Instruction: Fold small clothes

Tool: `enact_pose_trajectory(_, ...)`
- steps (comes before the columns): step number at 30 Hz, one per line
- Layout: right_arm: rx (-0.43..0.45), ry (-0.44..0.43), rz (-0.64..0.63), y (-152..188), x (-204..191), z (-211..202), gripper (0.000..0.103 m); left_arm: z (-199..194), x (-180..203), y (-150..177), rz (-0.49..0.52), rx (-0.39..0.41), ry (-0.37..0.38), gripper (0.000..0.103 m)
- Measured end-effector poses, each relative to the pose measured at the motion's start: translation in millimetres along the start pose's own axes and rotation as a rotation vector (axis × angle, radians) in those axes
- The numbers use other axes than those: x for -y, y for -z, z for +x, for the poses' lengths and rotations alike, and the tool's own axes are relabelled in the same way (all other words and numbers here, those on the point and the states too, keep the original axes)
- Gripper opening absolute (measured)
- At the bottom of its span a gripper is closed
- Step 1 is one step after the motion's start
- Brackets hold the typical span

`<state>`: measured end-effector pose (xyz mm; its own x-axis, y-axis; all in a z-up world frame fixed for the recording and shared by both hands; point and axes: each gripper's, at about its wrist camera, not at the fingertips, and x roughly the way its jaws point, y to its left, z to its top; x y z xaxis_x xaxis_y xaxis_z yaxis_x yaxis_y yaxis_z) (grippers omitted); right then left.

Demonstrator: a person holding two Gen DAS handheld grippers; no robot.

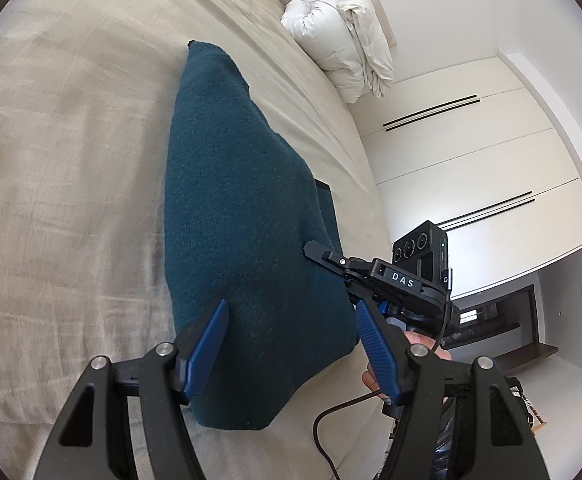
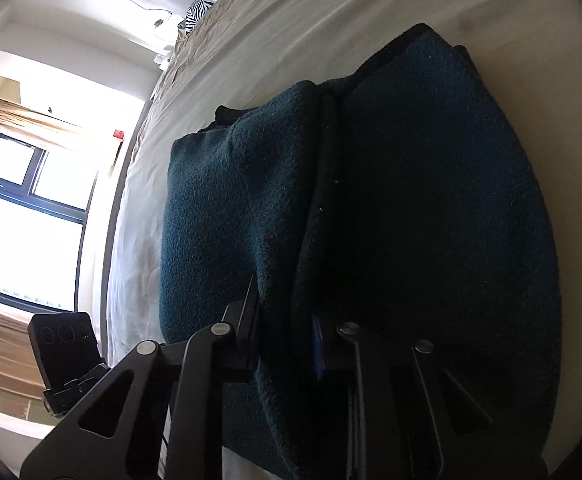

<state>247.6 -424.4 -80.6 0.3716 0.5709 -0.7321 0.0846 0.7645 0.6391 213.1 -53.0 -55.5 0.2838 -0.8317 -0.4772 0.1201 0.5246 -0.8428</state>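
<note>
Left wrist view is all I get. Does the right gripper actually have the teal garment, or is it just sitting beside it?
Observer: It has it. In the right wrist view, a thick fold of the teal garment fills the gap between the right gripper fingers.
Operator: One layer or more?
Observer: More. A folded-over layer lies beside another, with a dark seam running between them.
Operator: Anything past that side?
Observer: A bright window beyond the edge of the bed.
</note>
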Motion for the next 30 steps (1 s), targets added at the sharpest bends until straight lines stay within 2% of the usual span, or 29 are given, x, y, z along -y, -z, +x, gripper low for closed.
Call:
enact_pose_trajectory(3, 0.038, 0.048, -0.062, -2, -11, -11, 0.014, 2, 3, -1, 0.003, -0.006, -0.002, 0.068)
enact_pose_trajectory(6, 0.074, 0.056, -0.084, -8, -22, -26, 0.014, 2, 5, 1, 0.011, -0.015, -0.008, 0.068)
enact_pose_trajectory(15, 0.137, 0.081, -0.03, -12, 10, -72, 0.013, 8, 8, 0, 0.025, -0.037, -0.014, 0.068)
enact_pose_trajectory(21, 0.13, 0.099, 0.024, -7, 44, -80, 0.013, 18, 12, -2, 0.026, -0.055, -0.027, 0.068)
enact_pose_trajectory(27, 0.114, 0.109, 0.024, -6, 47, -67, 0.013, 25, 17, -4, 0.052, -0.066, -0.056, 0.068)
enact_pose_trajectory(30, 0.112, 0.098, 0.036, -5, 58, -62, 0.015, 31, 19, -9, 0.069, -0.062, -0.096, 0.069)
